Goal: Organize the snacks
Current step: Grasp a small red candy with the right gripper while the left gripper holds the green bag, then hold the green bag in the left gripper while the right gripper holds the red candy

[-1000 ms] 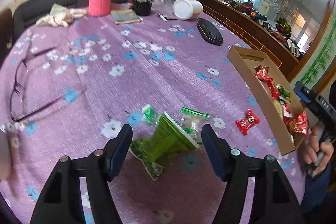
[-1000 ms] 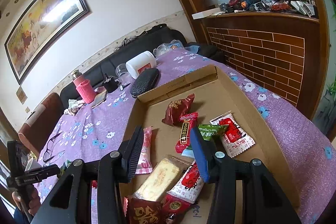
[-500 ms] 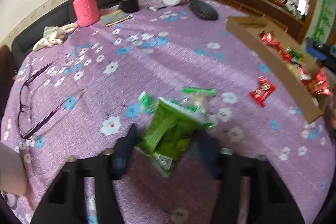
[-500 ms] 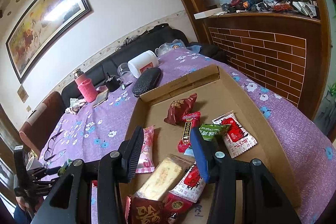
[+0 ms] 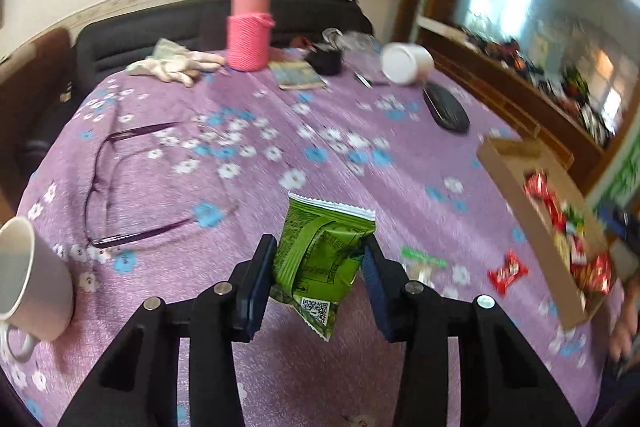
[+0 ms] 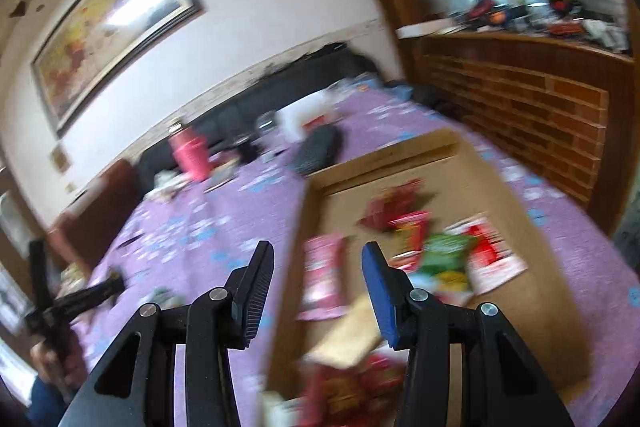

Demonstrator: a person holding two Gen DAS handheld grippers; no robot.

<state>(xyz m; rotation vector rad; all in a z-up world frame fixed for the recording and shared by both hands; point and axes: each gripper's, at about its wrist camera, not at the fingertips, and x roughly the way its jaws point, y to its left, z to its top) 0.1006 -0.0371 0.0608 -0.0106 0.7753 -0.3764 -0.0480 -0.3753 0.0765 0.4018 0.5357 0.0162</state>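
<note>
Plenty of open purple tablecloth (image 5: 328,131) sitting in the middle, so that's the easy lane. On the left, a pair of glasses (image 5: 116,187) is lying flat and a white mug (image 5: 28,279) is standing near the edge. The back is getting crowded: pink bottle (image 5: 248,35), gloves (image 5: 176,65), black case (image 5: 446,107), white jar (image 5: 406,63). Over on the right, the cardboard tray (image 5: 516,195) wall is blocking a low sweep, with a red candy (image 5: 508,271) and a green-topped packet (image 5: 422,259) lying loose just beside it.

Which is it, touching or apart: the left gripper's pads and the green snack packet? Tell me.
Touching. In the left wrist view the left gripper, whose jaws have just been closing, presses both pads against the green snack packet, lifted off the tablecloth.
</note>
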